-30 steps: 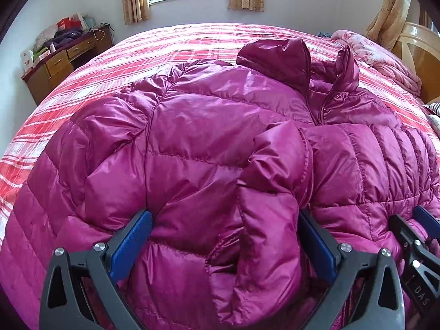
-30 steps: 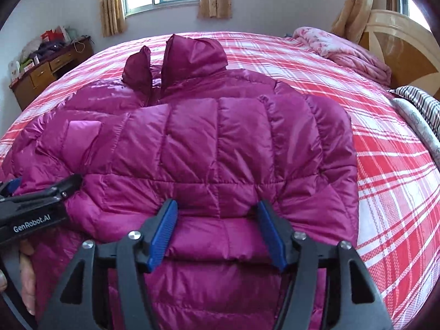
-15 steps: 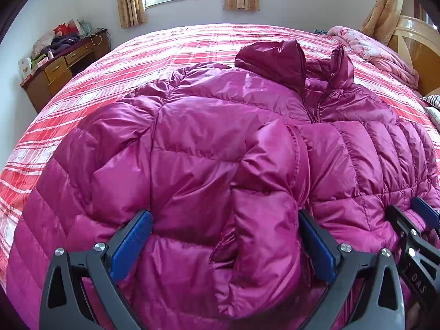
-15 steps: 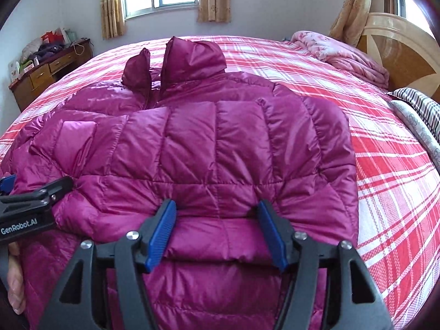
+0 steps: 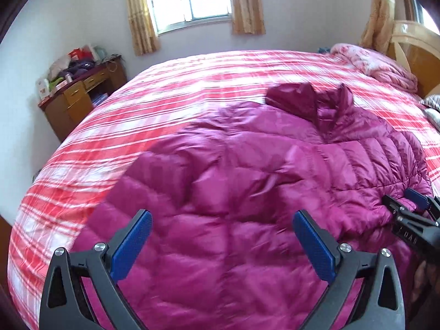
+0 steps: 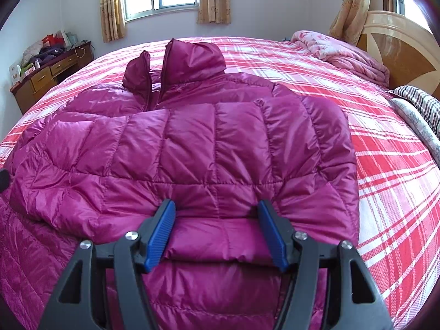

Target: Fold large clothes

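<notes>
Jacket [image 5: 247, 192] sprawls on the plaid bed [image 5: 192, 82]; left wrist view, left gripper [image 5: 221, 233] gapes wide above it, jaws clear. Right wrist view: right gripper [image 6: 217, 220] clamps a puffy fold of jacket between its jaws.

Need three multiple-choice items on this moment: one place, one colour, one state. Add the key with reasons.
1. Where is the pink quilt?
A on the floor
B by the headboard
C on a chair

2. What colour is the jacket?
A magenta
B navy
C grey

3. What is the right gripper doing?
A open in the air
B shut on a sock
C shut on a jacket fold

Key:
1 B, it lies bunched on the bed beside the headboard.
2 A, it is shiny magenta throughout.
3 C, both pads press a fold at the near edge.
</notes>
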